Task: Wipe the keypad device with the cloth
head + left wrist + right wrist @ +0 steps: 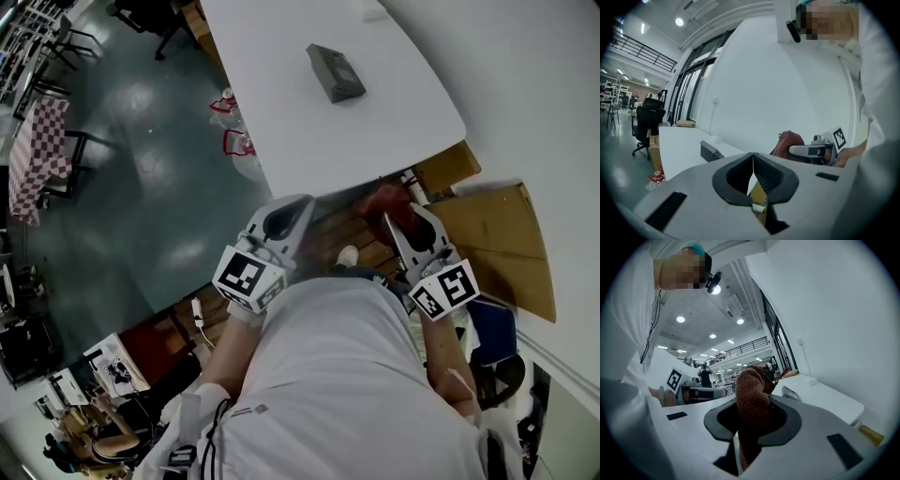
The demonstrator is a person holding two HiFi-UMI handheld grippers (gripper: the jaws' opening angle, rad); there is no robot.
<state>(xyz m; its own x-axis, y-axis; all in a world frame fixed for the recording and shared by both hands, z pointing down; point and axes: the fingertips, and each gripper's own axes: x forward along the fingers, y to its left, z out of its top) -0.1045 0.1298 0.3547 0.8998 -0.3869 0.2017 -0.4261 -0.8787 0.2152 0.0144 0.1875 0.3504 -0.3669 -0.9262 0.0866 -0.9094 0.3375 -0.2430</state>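
Note:
The dark grey keypad device [336, 72] lies on the white table [281, 122], well ahead of both grippers; it also shows as a dark wedge, the keypad device [710, 151], in the left gripper view and small, the keypad device [791, 393], in the right gripper view. My right gripper [397, 220] is shut on a reddish-brown cloth [752, 404], which bunches up between its jaws; the cloth [385, 200] pokes out at the table's near edge. My left gripper [278, 223] is shut with nothing in it, its jaws meeting in a line. Both are held close to the person's body, short of the table.
Flattened cardboard [497, 239] lies on the floor to the right of the table. Red-and-white bags [234, 127] sit by the table's left side. An office chair [647, 124] and a cardboard box [686, 123] stand at the table's far end.

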